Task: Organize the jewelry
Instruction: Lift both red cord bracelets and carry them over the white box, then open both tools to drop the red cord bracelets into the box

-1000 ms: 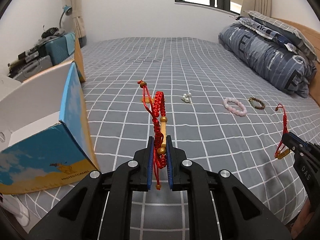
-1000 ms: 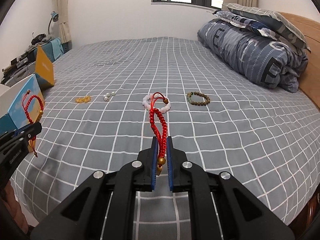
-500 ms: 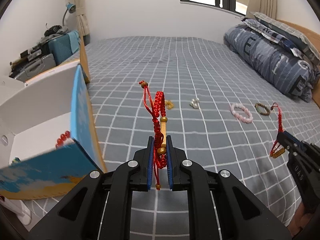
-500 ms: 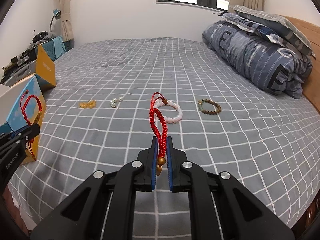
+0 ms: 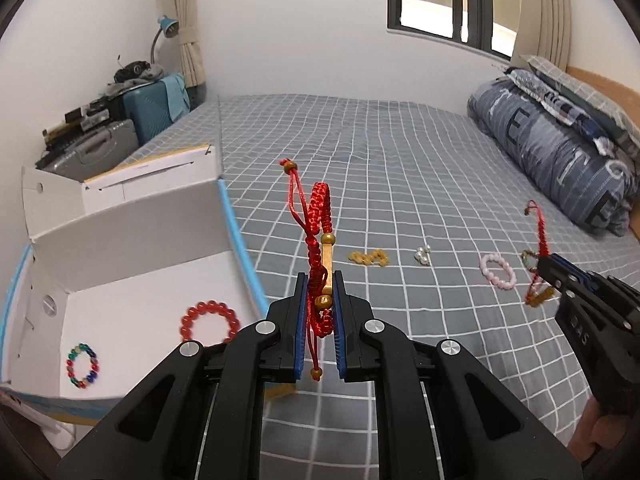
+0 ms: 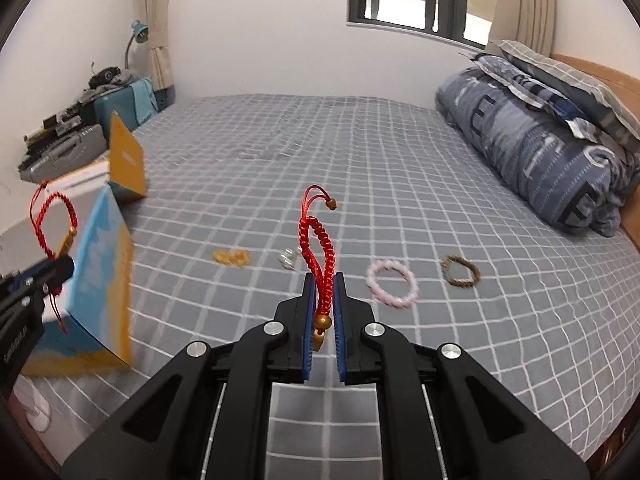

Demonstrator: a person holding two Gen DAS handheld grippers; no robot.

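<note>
My left gripper (image 5: 320, 280) is shut on a red braided bracelet with a gold bar (image 5: 319, 240), held above the bed just right of the open white box (image 5: 140, 280). Inside the box lie a red bead bracelet (image 5: 209, 320) and a multicoloured bead bracelet (image 5: 83, 365). My right gripper (image 6: 323, 280) is shut on a second red braided bracelet (image 6: 320, 248); it also shows at the right edge of the left wrist view. On the grey checked bed (image 6: 400, 184) lie an amber bead piece (image 6: 231, 257), a small pearl piece (image 6: 289, 258), a pink bead bracelet (image 6: 393, 283) and a brown bead bracelet (image 6: 460, 271).
The box's blue and yellow outer wall (image 6: 102, 272) stands at the bed's left front corner, its orange flap (image 6: 126, 164) up behind. A rolled blue duvet and pillows (image 6: 540, 136) fill the right side. Suitcases and clutter (image 5: 100, 132) stand left of the bed.
Both grippers have risen and shifted left with their red bracelets still clamped. The inside of the box, with its two bead bracelets, has come into the left wrist view.
</note>
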